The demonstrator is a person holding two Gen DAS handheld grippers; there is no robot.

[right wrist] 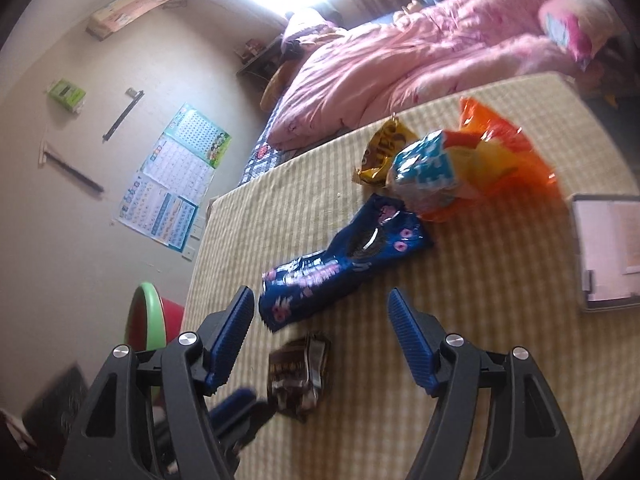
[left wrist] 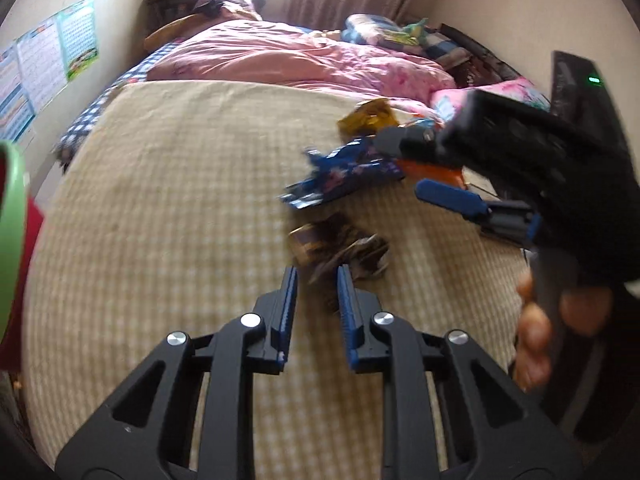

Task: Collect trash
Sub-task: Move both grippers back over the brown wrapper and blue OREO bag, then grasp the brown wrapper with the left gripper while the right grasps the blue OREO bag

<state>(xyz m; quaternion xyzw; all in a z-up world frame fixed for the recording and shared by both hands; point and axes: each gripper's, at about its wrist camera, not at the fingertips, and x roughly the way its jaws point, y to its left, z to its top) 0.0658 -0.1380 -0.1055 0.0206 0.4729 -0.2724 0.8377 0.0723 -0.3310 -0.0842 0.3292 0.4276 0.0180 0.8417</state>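
1. The left gripper [left wrist: 316, 272] is closed to a narrow gap on the near edge of the brown wrapper [left wrist: 340, 252], which is crumpled near the middle of the beige checked cover [left wrist: 180, 200].
2. The right gripper [right wrist: 319, 294] is held with its jaws wide apart above the near end of the blue wrapper [right wrist: 340, 268]. The pads are not pressed on it.
3. The right gripper's handle is gripped by a hand [left wrist: 536, 332].
4. The blue wrapper is laid just beyond the brown wrapper.
5. A yellow-brown packet [right wrist: 378, 156], a light-blue packet [right wrist: 424, 172] and an orange bag [right wrist: 500, 160] are grouped near the far edge of the cover.
6. A red bin with a green rim [right wrist: 154, 320] is placed beside the left edge.
7. A pink quilt [left wrist: 280, 52] is bunched beyond the far edge.
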